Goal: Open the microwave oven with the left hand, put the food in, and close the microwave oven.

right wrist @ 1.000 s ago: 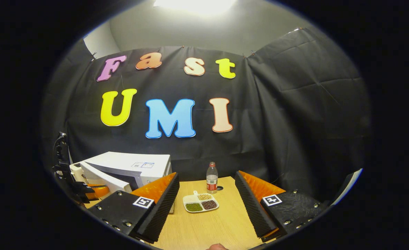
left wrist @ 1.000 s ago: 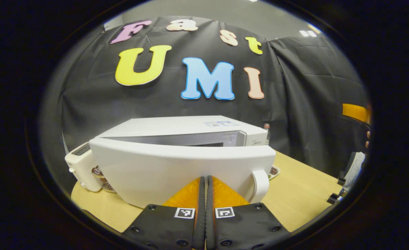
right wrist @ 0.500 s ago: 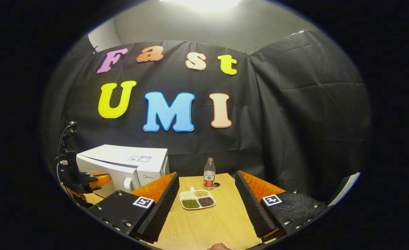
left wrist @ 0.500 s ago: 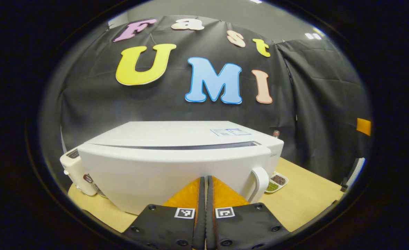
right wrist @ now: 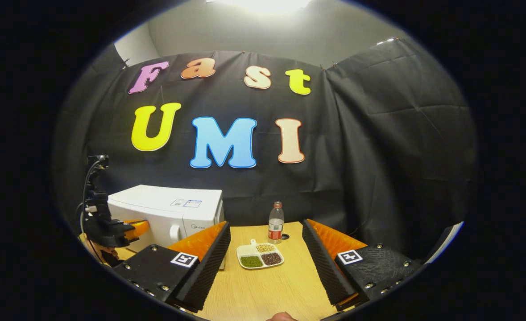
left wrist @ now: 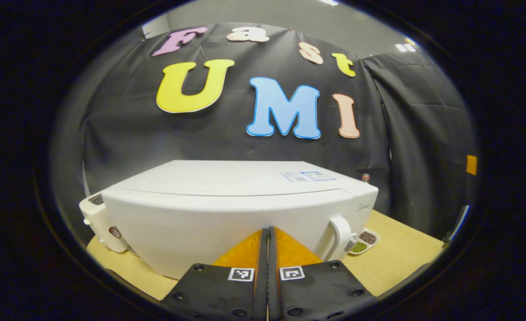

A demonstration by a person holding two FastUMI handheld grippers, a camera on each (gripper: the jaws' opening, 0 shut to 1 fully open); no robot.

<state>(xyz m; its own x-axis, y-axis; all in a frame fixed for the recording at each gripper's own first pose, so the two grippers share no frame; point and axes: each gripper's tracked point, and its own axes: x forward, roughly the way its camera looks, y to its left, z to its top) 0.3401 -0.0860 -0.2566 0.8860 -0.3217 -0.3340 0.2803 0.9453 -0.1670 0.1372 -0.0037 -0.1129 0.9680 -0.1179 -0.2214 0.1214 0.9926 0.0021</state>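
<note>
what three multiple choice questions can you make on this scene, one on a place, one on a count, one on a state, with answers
1. Where does the bottle stand?
A. on the microwave
B. on the table behind the divided plate
C. in the right gripper

2. How many compartments of food does the plate hold?
A. three
B. one
C. five

3. How is the microwave door?
A. wide open
B. taken off
C. closed

Answers: 1 B, it stands just beyond the plate on the table. 2 A, three separate fillings show. 3 C, the door sits flush, with the shut left gripper against it.

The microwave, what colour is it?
White; the microwave shows best in the left gripper view.
</note>
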